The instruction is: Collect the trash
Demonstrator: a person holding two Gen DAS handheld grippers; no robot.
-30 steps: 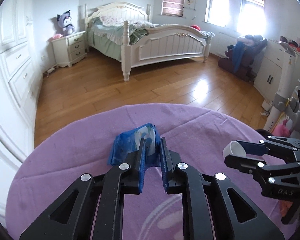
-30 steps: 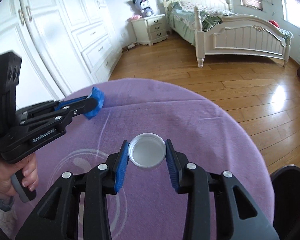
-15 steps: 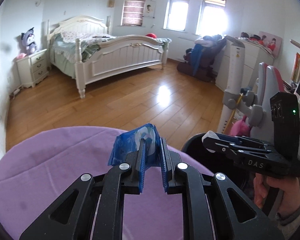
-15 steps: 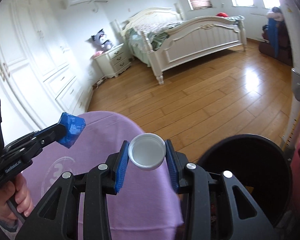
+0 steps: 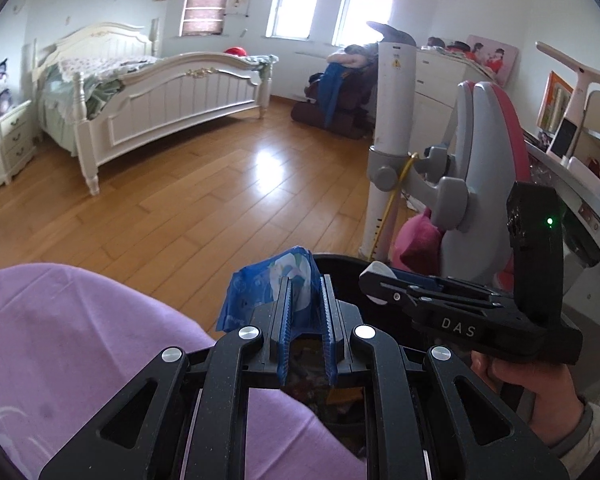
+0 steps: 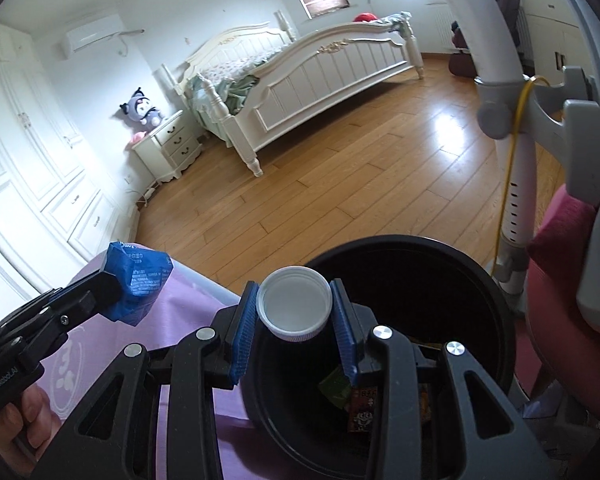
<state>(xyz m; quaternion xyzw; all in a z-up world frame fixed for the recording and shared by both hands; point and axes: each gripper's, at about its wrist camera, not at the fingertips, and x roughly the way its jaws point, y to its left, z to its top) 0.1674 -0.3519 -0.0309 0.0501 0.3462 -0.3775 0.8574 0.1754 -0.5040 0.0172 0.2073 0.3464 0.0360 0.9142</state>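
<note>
Left wrist view: black trash bin (image 5: 342, 264) sits dead ahead beyond the purple tablecloth (image 5: 80, 344), dark litter showing between the fingers. Left gripper (image 5: 305, 306) pinches a crumpled blue wrapper (image 5: 268, 288) at the bin's near rim. At 3 o'clock the right gripper (image 5: 374, 282) clamps a white cap (image 5: 374, 270). White pole (image 5: 392, 132) and grey chair (image 5: 480, 168) stand behind.

Right wrist view: bin (image 6: 484, 292) fills 5 o'clock, with green, red and orange wrappers (image 6: 352, 396) lying inside. Right gripper (image 6: 296, 312) squeezes the cap (image 6: 294, 306) over the bin's near edge. At 9 o'clock, the left gripper (image 6: 112, 292) pinches the blue wrapper (image 6: 140, 280) above the tablecloth (image 6: 188, 320).
</note>
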